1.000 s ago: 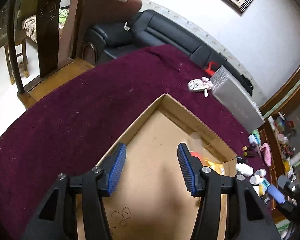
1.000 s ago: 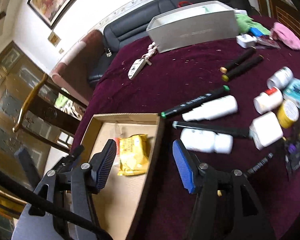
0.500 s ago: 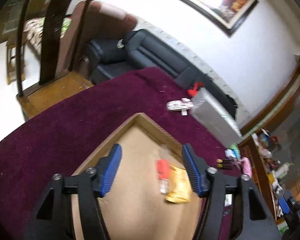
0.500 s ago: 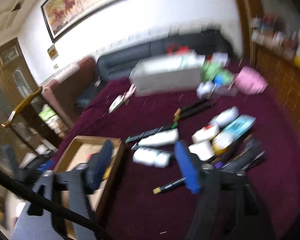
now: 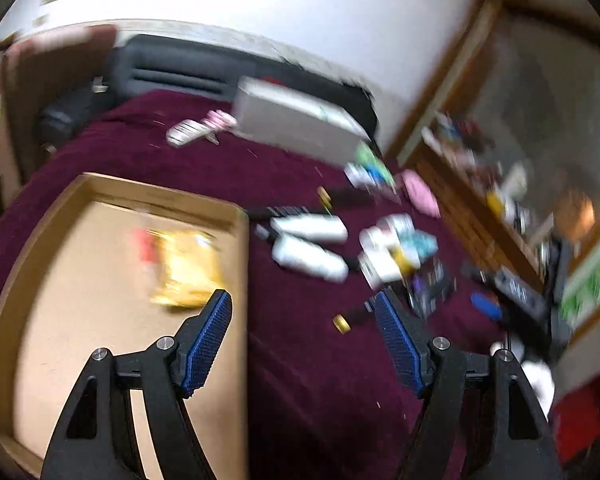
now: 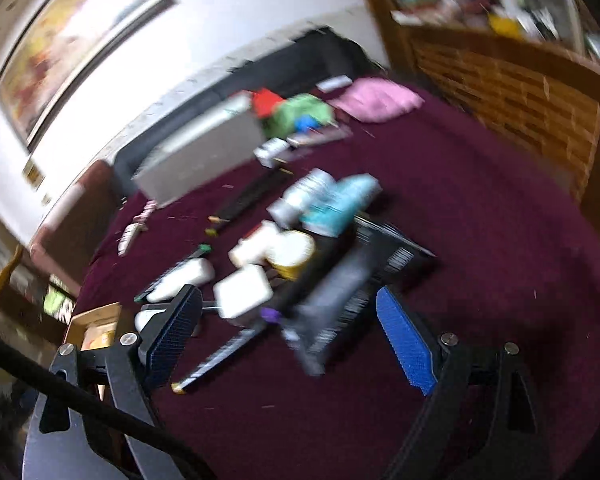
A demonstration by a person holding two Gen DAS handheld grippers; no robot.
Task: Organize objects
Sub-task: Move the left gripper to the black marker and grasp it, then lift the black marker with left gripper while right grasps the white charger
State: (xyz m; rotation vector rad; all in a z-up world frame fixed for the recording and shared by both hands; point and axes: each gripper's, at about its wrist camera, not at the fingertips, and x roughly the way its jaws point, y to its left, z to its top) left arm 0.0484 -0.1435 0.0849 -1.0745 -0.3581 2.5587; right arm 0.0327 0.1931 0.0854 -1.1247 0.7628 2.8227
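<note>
Both claws empty, left gripper just opened wider beside the cardboard box at frame left, right gripper wide below the blurry white bottles mid-frame.

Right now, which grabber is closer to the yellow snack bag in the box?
Left. The left gripper hangs with one finger over the cardboard box, just beside the yellow snack bag. The right gripper is over the clutter, with the box off at its far left.
</note>
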